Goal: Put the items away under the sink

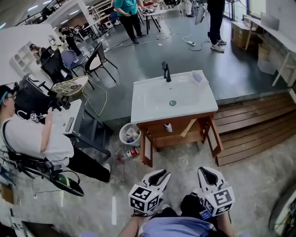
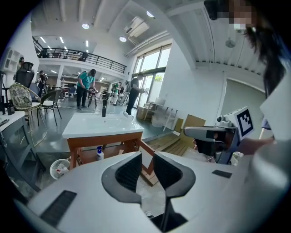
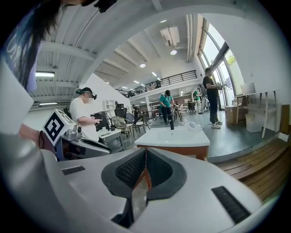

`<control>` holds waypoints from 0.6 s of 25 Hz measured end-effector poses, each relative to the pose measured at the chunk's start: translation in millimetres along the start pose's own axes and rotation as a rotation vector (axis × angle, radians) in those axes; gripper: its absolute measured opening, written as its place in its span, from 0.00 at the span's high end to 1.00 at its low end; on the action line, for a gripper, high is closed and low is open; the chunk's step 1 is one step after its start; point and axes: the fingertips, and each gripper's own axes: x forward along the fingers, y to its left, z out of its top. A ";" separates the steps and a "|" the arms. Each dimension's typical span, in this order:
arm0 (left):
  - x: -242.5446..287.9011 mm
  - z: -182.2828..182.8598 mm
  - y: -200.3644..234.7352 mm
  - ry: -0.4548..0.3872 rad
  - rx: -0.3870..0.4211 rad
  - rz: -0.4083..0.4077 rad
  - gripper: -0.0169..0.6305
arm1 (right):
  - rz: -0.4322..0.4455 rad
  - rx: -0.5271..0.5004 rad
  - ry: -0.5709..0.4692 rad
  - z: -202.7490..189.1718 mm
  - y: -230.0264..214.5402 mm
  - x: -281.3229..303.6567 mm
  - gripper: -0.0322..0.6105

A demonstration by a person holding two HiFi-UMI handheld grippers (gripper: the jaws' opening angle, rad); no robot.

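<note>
Glossy white rectangular sink tops an open wooden cabinet at 12 o'clock. At 6, left claw released, empty; right claw clenched, empty.

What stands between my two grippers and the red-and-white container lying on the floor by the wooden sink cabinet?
Nothing visible. Only bare grey concrete floor separates the left gripper and right gripper from the red-and-white container.

You are in a big open lab hall, not a home. The sink cabinet stands alone on a grey platform, among desks, chairs and loose cables. Overhead are a railed balcony and tall windows, and people work at tables.
</note>
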 end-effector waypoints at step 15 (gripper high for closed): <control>-105.3 -43.5 -5.3 -0.030 0.115 -0.065 0.84 | -0.103 -0.024 -0.023 -21.1 109.3 -50.0 0.92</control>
